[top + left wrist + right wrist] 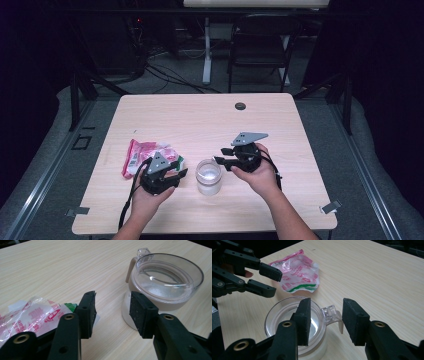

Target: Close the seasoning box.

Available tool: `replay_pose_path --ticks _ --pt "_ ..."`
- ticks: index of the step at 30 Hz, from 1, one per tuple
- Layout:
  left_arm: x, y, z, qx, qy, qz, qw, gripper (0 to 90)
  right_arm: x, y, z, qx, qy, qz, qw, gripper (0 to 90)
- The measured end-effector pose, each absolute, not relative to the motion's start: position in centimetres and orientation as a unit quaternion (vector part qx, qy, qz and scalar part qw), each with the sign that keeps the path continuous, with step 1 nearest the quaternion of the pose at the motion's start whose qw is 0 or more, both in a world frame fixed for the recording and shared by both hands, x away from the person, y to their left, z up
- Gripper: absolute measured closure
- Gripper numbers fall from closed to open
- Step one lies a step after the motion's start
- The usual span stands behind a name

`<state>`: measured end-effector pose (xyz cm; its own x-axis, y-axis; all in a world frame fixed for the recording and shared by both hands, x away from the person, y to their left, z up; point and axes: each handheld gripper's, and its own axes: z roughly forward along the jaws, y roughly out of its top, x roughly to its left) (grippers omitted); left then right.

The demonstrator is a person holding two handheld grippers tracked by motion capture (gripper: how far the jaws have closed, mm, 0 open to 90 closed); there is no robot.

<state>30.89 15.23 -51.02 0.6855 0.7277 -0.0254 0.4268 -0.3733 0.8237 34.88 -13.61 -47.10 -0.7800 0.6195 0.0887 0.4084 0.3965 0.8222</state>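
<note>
A: Dark room, black curtains, a folding chair (pixel 259 42) at the top of the high view, and a pale wooden bench (pixel 210 120) in the middle. What is on it?

B: A clear jar (pixel 208 176) stands low in the centre of that view, lid flipped open, something white in the bottom. A crumpled red and white packet (pixel 145 152) lies on the bench to the left of it, well flattened.

A: So how far along would you say the job is?

B: My guess is the pouring is done: the packet looks emptied and lies loose, and the jar has its contents. What seems left is shutting the lid tab (pixel 329 312). Whether the packet is fully empty I cannot tell; the plastic is too creased to read.

A: And the tongs?

B: The left tongs (pixel 112 312) stand about half open, released, with bare bench between the pads. One pad sits just over the packet's edge, the other close beside the jar wall, apparently short of it. The right tongs (pixel 325 320) are open too, wider, hovering above the jar at the lower middle of its own view, the lid tab showing between the pads without being pinched.

A: Neither gripping anything, then.

B: Nothing held by either.
</note>
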Motion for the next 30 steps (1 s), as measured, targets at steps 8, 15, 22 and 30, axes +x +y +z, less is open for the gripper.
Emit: replay_pose_path --ticks 8,15,22,30 --pt "31.5 16.4 -50.7 0.798 0.372 0.184 0.438 47.9 34.8 -14.5 -46.8 0.322 0.822 0.452 0.130 54.4" --pt "32.0 18.2 -50.0 0.789 0.383 0.196 0.439 45.5 34.9 -15.4 -46.6 0.334 0.816 0.451 0.140 46.6" --pt "32.2 20.4 -50.1 0.785 0.399 0.210 0.425 44.5 35.2 -16.6 -46.7 0.357 0.807 0.444 0.156 42.2" --pt "32.4 23.3 -51.2 0.771 0.431 0.224 0.412 44.0 36.2 -17.5 -47.1 0.384 0.794 0.438 0.174 42.0"
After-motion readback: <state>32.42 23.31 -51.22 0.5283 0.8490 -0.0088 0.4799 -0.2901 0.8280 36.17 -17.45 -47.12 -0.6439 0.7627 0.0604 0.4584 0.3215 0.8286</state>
